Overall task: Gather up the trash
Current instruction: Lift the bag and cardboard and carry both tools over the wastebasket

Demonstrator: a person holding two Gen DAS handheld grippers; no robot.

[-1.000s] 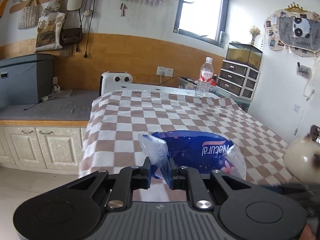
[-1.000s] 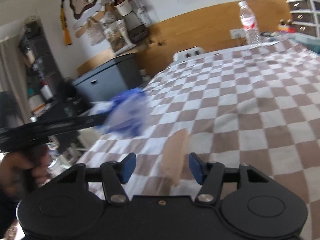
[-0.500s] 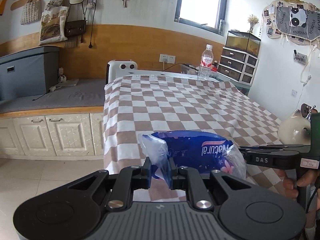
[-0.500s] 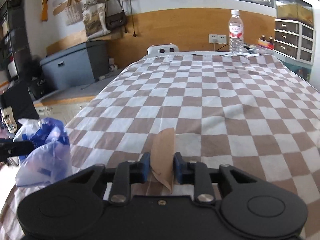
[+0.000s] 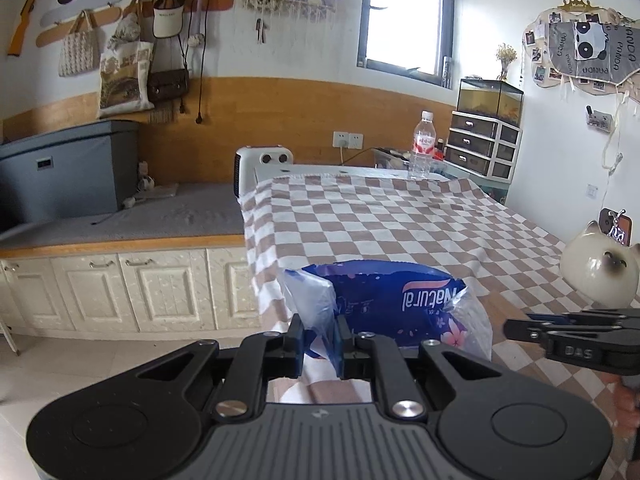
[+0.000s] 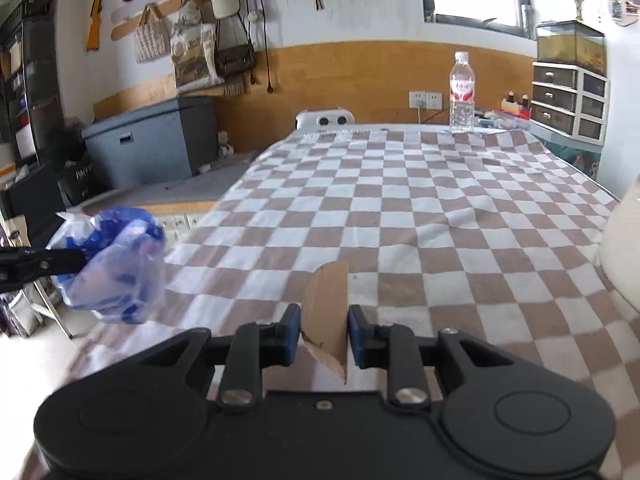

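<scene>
Both tongs are loaded. The left gripper point(image 5: 319, 342) has its jaws clamped tight on a pinched fold of the blue plastic wrapper point(image 5: 390, 306); the bulk of the wrapper balloons forward and to the right of the jaws, print side facing the camera upside down, hanging clear of the checkered cloth point(image 5: 400, 220) beyond it. In the right wrist view the same wrapper point(image 6: 116, 264) shows as a crumpled bundle at the tip of the left tongs, off the near left corner of the bed, over the floor. The right gripper point(image 6: 323, 330) has its jaws closed on a brown cardboard scrap point(image 6: 326, 312), both blue pads pressing its faces; the scrap stands on edge between them, long axis running up and forward along the fingers, with a torn lower corner drooping below the jaws. Nothing else that reads as trash is visible on the cloth ahead; the water bottle point(image 6: 462, 92) stands upright at the far edge, well apart from both tongs. Judgement: pickup is done for these two items and the step in hand is carrying them to a bin. No bin is visible in either view, so its direction from the tongs cannot be told. The left tongs already sit beyond the bed edge toward open floor, so that hand looks nearer to any floor-standing bin on that side. Risk: the wrapper is held by a thin fold only.
</scene>
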